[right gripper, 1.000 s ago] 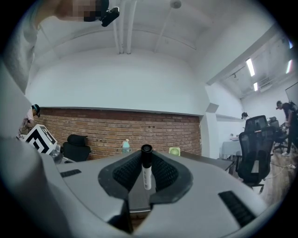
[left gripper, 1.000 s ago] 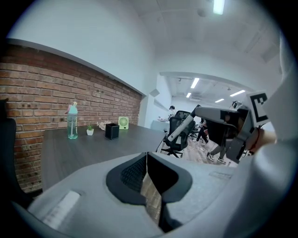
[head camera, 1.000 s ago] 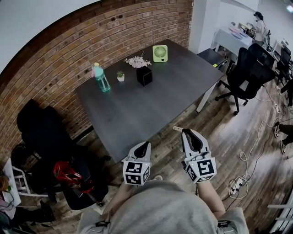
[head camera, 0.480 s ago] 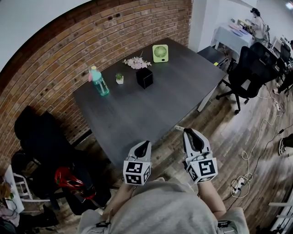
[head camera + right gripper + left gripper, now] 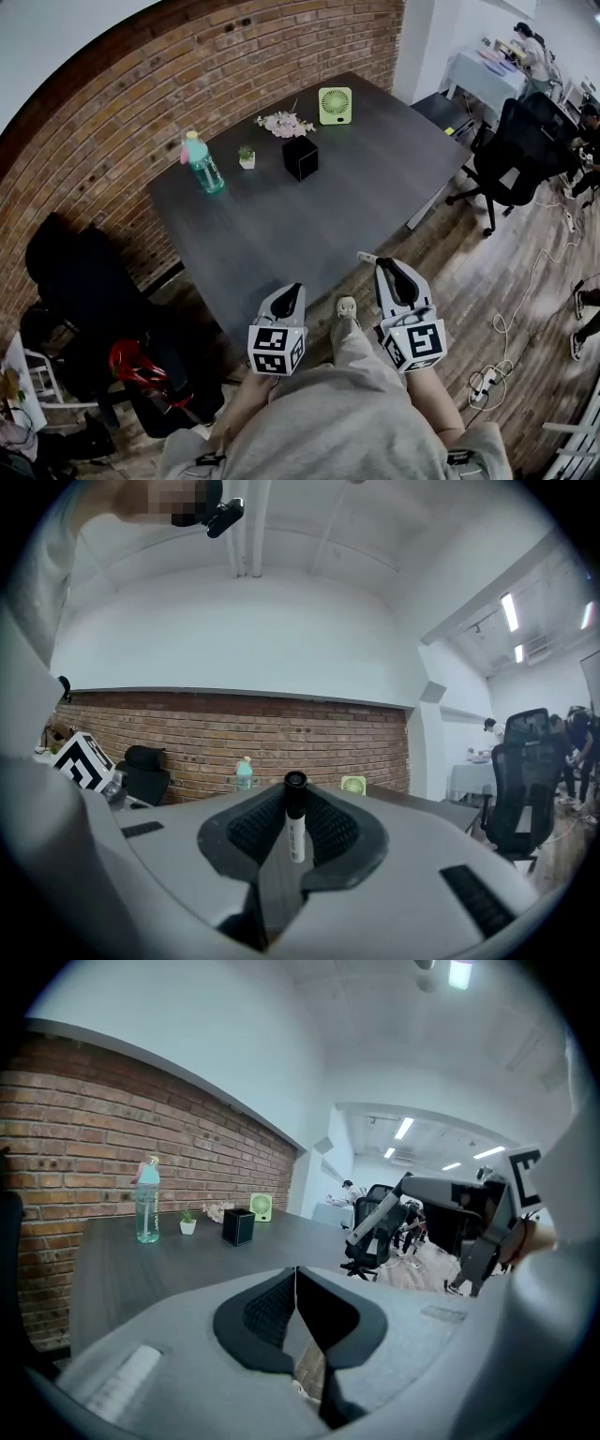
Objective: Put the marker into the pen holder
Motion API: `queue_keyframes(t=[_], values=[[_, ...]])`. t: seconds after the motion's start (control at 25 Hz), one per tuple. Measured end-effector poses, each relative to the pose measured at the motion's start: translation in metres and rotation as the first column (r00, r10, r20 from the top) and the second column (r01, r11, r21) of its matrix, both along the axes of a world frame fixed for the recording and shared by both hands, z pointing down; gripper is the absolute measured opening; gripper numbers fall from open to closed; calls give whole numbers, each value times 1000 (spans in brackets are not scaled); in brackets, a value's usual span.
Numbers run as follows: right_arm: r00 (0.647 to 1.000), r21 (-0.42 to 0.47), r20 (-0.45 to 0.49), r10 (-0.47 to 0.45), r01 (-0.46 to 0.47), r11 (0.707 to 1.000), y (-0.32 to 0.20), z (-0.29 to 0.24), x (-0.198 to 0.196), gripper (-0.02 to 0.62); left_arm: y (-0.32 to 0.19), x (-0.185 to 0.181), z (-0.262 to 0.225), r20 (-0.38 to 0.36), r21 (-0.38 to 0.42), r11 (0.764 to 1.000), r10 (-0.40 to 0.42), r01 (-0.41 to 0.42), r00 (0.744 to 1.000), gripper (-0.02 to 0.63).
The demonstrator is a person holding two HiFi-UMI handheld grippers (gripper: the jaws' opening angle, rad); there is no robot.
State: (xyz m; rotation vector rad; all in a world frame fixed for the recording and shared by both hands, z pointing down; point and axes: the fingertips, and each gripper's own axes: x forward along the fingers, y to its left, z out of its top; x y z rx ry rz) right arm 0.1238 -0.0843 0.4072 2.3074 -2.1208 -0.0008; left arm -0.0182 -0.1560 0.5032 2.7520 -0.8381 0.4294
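A black square pen holder (image 5: 300, 157) stands near the far side of the dark grey table (image 5: 281, 234); the left gripper view shows the pen holder (image 5: 238, 1226) too. My right gripper (image 5: 394, 274) hovers off the table's near corner, shut on a white marker (image 5: 294, 827) with a black cap. The marker stands upright between the pads, and its tip (image 5: 365, 257) pokes out to the left. My left gripper (image 5: 287, 302) is at the table's near edge, its jaws shut with nothing between them. Both grippers are far from the pen holder.
Along the table's far side stand a teal water bottle (image 5: 202, 161), a small potted plant (image 5: 247, 157), pink flowers (image 5: 284, 123) and a green fan (image 5: 335, 105). A brick wall lies behind. Black office chairs (image 5: 520, 150) stand right, and cables (image 5: 525, 291) lie on the wood floor.
My leg and shoe have swung forward between the grippers as I step toward the table. Both grippers keep their grip and pose.
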Motion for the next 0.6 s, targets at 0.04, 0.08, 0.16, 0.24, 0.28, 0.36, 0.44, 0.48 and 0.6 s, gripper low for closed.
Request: queue_keyframes(t=[0.04, 0.08, 0.16, 0.24, 0.28, 0.36, 0.44, 0.48, 0.6], values=[[1000, 2, 0, -5, 5, 1000, -6, 0, 2, 66, -5, 2, 0, 0, 1, 1000, -6, 6, 1000, 18], [1000, 4, 0, -13, 13, 1000, -12, 0, 4, 66, -10, 4, 1, 0, 2, 1000, -12, 12, 1000, 18], [1000, 6, -2, -31, 31, 1000, -25, 1, 9, 66, -21, 8, 2, 1, 3, 1000, -27, 27, 1000, 18], [999, 9, -2, -46, 46, 999, -39, 2, 16, 66, -33, 14, 3, 2, 4, 999, -43, 43, 999, 18], [998, 12, -4, -56, 56, 998, -47, 2, 20, 66, -39, 17, 3, 4, 6, 999, -49, 49, 999, 18], [998, 18, -6, -70, 70, 997, -61, 1, 28, 66, -51, 24, 4, 8, 11, 998, -61, 61, 998, 18], [997, 18, -2, -76, 76, 997, -77, 0, 38, 66, -65, 30, 4, 10, 10, 997, -80, 80, 997, 18], [997, 18, -1, -83, 83, 996, -85, -1, 43, 66, -73, 34, 3, 9, 8, 996, -91, 91, 996, 18], [993, 22, -10, -120, 120, 992, -110, -9, 54, 66, -92, 45, -2, 11, 7, 993, -114, 114, 993, 18]])
